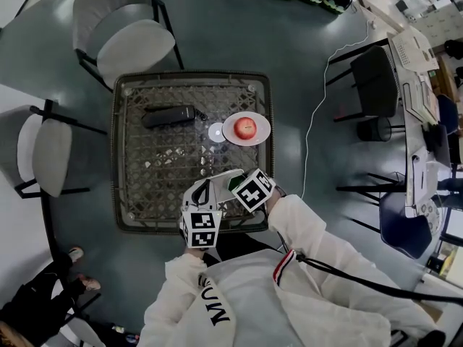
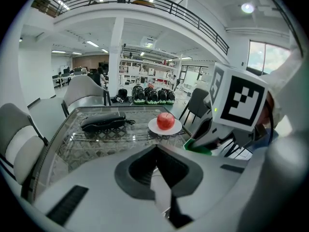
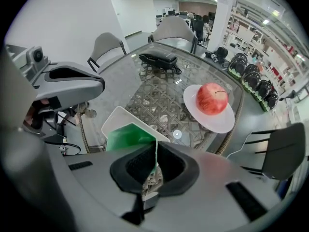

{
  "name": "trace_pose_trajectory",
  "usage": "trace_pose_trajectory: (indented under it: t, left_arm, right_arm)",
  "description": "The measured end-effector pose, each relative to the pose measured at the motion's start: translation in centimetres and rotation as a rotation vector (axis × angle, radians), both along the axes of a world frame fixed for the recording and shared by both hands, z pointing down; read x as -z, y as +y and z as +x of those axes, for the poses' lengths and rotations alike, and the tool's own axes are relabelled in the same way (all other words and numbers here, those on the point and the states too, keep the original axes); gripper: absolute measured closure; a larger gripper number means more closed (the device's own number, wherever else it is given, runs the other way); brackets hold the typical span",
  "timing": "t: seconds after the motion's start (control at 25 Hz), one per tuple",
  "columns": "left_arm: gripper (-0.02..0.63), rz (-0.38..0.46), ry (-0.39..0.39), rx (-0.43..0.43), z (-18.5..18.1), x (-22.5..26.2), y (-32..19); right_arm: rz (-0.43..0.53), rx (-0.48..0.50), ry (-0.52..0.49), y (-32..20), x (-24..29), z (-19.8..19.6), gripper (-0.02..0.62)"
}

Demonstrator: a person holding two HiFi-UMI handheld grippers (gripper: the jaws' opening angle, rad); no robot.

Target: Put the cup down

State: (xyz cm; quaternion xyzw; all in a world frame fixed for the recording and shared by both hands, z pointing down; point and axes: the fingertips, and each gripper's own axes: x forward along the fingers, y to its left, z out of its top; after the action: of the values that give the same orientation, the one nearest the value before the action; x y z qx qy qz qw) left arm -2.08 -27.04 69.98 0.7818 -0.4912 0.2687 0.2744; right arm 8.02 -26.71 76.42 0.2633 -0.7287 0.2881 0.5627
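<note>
1. The right tongs (image 3: 155, 170) are clenched on the thin wall of the cup (image 3: 126, 134), one jaw inside the rim and one outside. The left tongs (image 2: 157, 170) have their jaws together with nothing between them, and sit just beside the right pair at about 9 o'clock.
2. The cup is at the 6 o'clock edge of the glass-topped wicker table (image 1: 130, 157), right in front of the person. I cannot tell whether its base touches the glass.
3. I'd say this is the carry just before setting down, and the cup hasn't been let go. Next, the base needs to come flat onto bare glass before the jaws part. The plate (image 1: 259, 137) with the apple (image 1: 246, 128) lies at about 12 o'clock from the cup, well apart.
4. The cup has a white rim and a green inside, looks light, and has nothing visible in it.
</note>
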Motion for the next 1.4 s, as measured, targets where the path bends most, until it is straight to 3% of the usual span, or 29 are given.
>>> trace_pose_trajectory:
  t: [0.8,1.4]
  left_arm:
    - [0.595,-0.006,0.004,-0.021,0.4,-0.1,0.4]
    - [0.595,0.005,0.0,-0.034,0.4,0.5,0.8]
  right_arm:
    - [-0.003,-0.018,-0.033,0.2,-0.1,-0.3,0.583]
    - [-0.014,-0.009,-0.084,-0.3,1.3,-0.6,0.43]
